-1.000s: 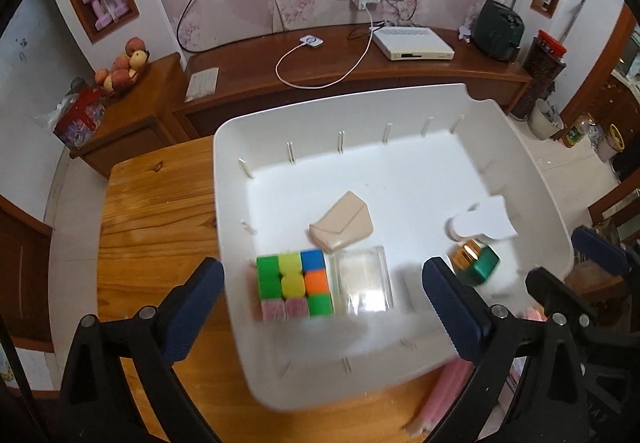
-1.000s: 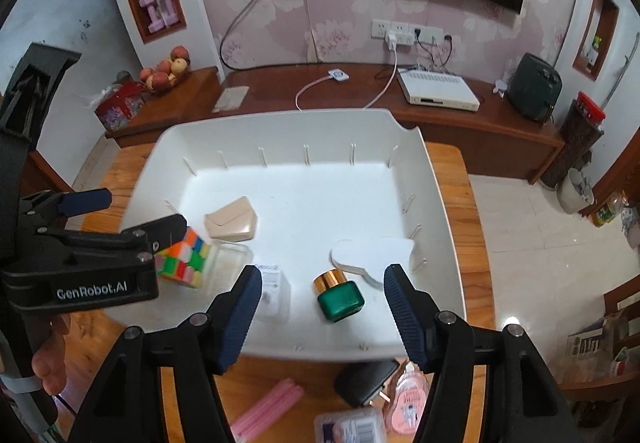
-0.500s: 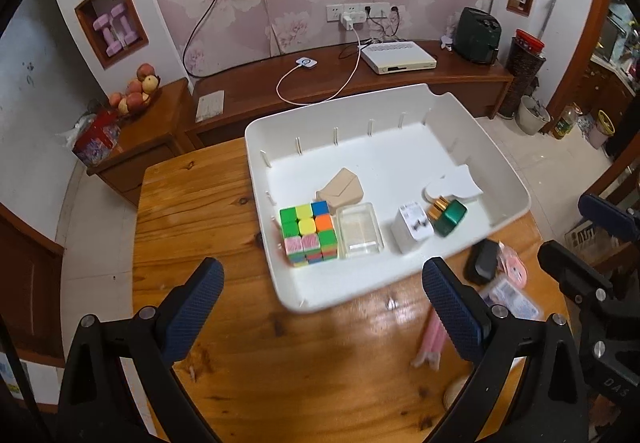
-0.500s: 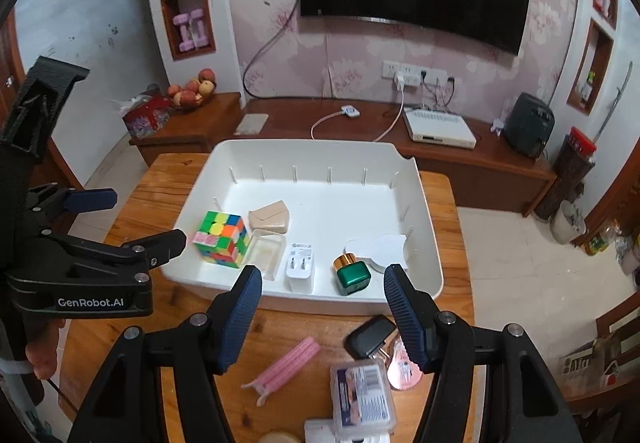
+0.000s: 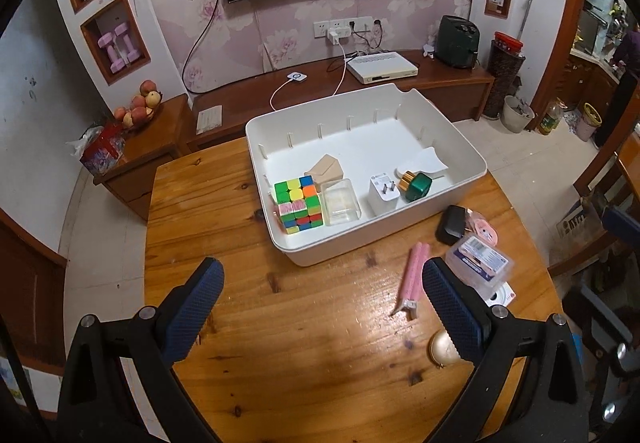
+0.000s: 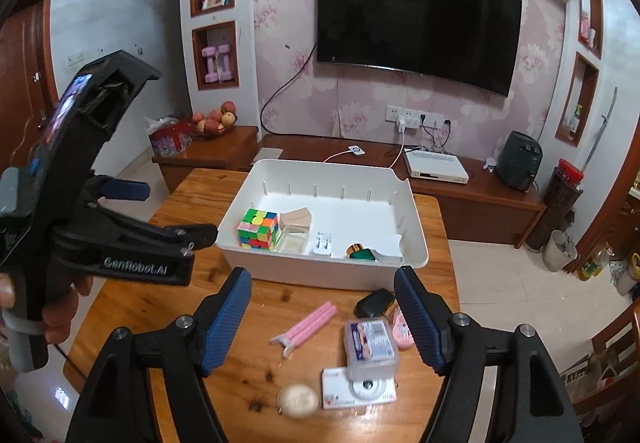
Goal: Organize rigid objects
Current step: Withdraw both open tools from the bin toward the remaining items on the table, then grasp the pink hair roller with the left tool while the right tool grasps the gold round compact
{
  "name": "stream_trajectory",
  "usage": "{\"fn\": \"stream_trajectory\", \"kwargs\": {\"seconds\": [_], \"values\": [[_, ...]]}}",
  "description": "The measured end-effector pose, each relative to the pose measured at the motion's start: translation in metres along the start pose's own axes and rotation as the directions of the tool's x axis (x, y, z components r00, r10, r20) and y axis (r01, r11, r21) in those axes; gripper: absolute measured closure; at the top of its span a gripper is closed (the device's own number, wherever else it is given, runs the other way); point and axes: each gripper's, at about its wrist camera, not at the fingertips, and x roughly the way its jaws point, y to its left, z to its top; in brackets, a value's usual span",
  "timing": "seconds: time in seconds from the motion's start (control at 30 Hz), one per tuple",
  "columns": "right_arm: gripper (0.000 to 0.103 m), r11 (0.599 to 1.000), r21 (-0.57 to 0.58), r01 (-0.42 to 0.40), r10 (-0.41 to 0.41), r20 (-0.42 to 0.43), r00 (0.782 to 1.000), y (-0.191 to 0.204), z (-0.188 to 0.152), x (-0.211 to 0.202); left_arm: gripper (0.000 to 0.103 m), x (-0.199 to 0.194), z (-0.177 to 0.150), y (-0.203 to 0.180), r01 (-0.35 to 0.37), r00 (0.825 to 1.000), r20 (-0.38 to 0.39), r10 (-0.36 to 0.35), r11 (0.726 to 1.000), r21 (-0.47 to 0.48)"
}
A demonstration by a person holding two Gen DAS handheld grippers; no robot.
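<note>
Both the left gripper [image 5: 320, 307] and right gripper [image 6: 323, 317] hang over the bench [image 5: 304, 343] near the white bin [image 5: 452, 141], jaws released, the right's just widened, gripping nothing.

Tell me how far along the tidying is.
Done: the cube, tan case, clear box, plug and green bottle sit in the bin. In hand: nothing; the left gripper and right gripper are open and empty, the right's jaws having just widened. Left on the table: pink razors, black case, labelled box, round compact.
</note>
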Motion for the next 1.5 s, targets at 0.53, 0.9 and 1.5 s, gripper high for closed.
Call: {"fn": "stream_trajectory", "kwargs": {"seconds": [0.53, 0.9, 1.5], "values": [[0.028, 0.997, 0.037, 0.071, -0.070, -0.028, 0.997, 0.001, -0.112, 0.009, 0.003, 0.015, -0.052, -0.033, 0.025, 0.999, 0.022, -0.026, 0.999, 0.028], [0.028, 0.994, 0.107, 0.036, -0.020, -0.146, 0.989, 0.002, -0.162, 0.060, 0.003, 0.058, -0.078, -0.070, 0.034, 0.999, -0.017, -0.033, 0.995, 0.089], [0.028, 0.992, 0.119, -0.050, 0.080, -0.258, 0.963, 0.004, -0.182, 0.120, 0.003, 0.113, -0.086, -0.046, 0.022, 0.990, -0.138, -0.026, 0.999, -0.032]]}}
